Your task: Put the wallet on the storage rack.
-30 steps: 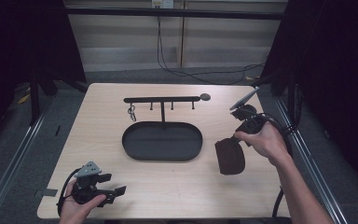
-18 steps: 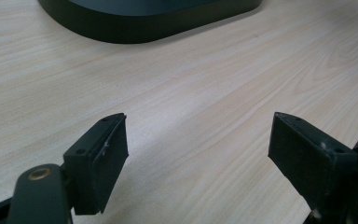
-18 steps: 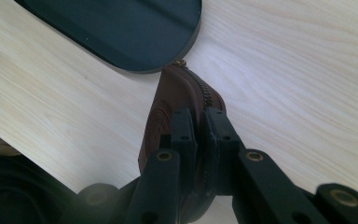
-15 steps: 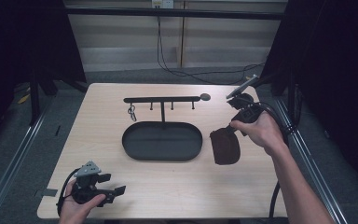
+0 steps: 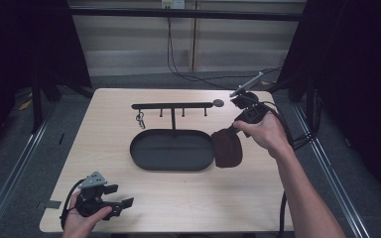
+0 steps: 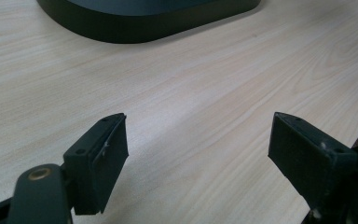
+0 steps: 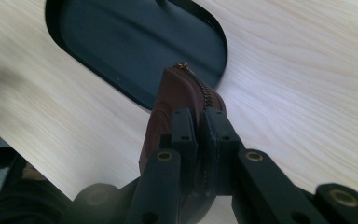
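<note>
Pale wood grain covers the table (image 5: 178,208), and at its near left corner the left gripper (image 5: 121,204) rests in the person's left hand (image 5: 82,220), exactly where it was a second ago, its jaws standing wide with nothing between them. Toward the middle sits the black oval tray (image 5: 151,161), with a slim hook rack (image 5: 171,105) rising from its far edge and a small key ring (image 5: 140,119) hanging off one peg. At the tray's right end hangs the dark brown zip pouch (image 5: 227,148), pinched along its zippered edge by the right gripper (image 5: 235,127). Over the last second the pouch has come off the tabletop and travelled left and away from the person, so it now dangles with its lower part overlapping the tray's right rim. That suggests the carry is nearly over: lowering it into the tray and letting go probably remain.
</note>
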Demonstrator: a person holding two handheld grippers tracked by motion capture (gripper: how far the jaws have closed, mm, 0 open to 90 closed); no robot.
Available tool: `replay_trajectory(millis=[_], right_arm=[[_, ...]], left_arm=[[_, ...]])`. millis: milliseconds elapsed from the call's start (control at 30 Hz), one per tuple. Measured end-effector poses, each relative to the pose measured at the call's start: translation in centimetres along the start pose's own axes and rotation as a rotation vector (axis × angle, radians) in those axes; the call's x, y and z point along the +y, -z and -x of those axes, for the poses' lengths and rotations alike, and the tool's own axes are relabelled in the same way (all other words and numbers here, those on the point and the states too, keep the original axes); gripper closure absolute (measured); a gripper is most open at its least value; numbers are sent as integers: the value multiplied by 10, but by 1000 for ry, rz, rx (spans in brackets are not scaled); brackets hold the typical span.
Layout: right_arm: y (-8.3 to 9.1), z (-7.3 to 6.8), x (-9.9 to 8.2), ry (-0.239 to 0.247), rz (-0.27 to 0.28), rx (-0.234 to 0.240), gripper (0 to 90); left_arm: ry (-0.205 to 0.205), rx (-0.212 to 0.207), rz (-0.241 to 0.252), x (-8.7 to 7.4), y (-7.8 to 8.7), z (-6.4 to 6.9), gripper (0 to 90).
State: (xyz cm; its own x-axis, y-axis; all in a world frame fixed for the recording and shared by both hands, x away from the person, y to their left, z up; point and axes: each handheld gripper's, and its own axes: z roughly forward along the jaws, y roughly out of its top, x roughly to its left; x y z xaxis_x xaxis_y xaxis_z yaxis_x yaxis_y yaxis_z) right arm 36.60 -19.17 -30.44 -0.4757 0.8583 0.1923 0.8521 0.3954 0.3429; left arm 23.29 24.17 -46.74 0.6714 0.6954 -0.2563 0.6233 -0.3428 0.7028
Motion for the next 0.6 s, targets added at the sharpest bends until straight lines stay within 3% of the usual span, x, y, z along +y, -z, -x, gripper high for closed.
replay_trajectory(millis=[267,333,600], right_arm=[[-9,-4,13,-13,51,36,835],[-10,-5,15,-32,78,19,836],[-20,3,21,-93,166,58,841]], left_arm=[[3,-22,13,0,1,0,167],[-5,-24,16,1,1,1,168],[-11,-26,4,1,0,1,169]])
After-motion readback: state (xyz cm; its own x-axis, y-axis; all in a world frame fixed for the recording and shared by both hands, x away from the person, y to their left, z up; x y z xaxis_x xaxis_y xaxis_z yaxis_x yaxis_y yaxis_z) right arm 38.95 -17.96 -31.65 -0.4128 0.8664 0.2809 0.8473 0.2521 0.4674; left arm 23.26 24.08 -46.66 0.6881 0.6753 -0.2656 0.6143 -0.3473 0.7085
